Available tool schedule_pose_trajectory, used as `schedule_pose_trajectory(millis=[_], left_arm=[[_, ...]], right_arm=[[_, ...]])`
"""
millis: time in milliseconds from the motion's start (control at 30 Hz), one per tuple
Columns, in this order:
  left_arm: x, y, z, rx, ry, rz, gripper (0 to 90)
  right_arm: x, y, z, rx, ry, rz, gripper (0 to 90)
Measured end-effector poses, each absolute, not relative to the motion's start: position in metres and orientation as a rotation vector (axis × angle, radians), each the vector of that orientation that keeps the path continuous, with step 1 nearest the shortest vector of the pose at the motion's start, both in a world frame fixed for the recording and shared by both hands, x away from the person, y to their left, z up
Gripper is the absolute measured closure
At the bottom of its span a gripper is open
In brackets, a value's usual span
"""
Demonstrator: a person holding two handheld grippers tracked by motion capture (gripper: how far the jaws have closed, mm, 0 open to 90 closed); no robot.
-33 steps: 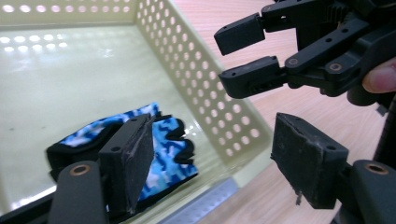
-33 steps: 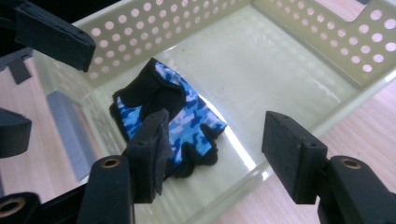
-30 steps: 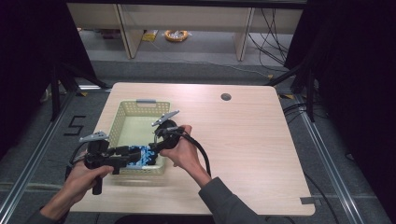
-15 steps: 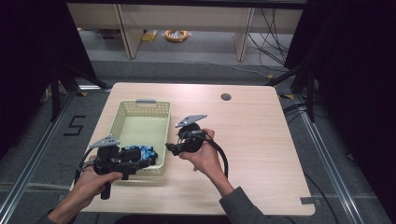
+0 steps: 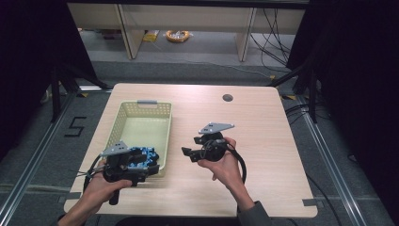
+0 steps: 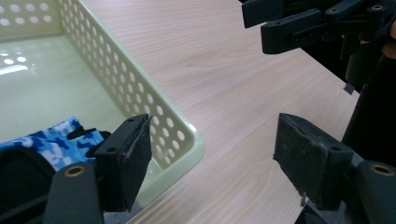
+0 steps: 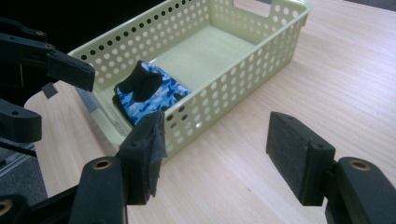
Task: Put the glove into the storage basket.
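left gripper point(image 5: 149, 165) jaws stand wide with nothing between them, straddling the near corner of the pale green basket point(image 5: 123, 123); right gripper point(image 5: 186, 152) jaws likewise wide and empty over the tabletop point(image 5: 263, 141), beside the basket; blue camouflage cloth point(image 7: 152, 95) lies inside the basket's near end

The left black two-jaw gripper point(image 5: 153, 165) sits low in the person's left hand point(image 5: 101, 184), jaws apart and empty; the right black two-jaw gripper point(image 5: 187, 152), likewise gaping, points toward it.
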State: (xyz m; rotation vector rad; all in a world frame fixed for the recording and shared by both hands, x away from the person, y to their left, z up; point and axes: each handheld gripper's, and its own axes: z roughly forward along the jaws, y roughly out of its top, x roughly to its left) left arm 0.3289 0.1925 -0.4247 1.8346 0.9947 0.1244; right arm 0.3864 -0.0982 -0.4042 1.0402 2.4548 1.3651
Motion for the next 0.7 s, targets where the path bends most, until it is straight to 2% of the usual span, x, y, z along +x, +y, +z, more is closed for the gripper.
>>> schedule_pose_trajectory(millis=[700], left_arm=[[0.309, 0.178, -0.433, 1.868, 0.92, 0.155, 25.6]], right_arm=[[0.364, -0.137, -0.412, 1.093, 2.402, 1.39, 36.3]])
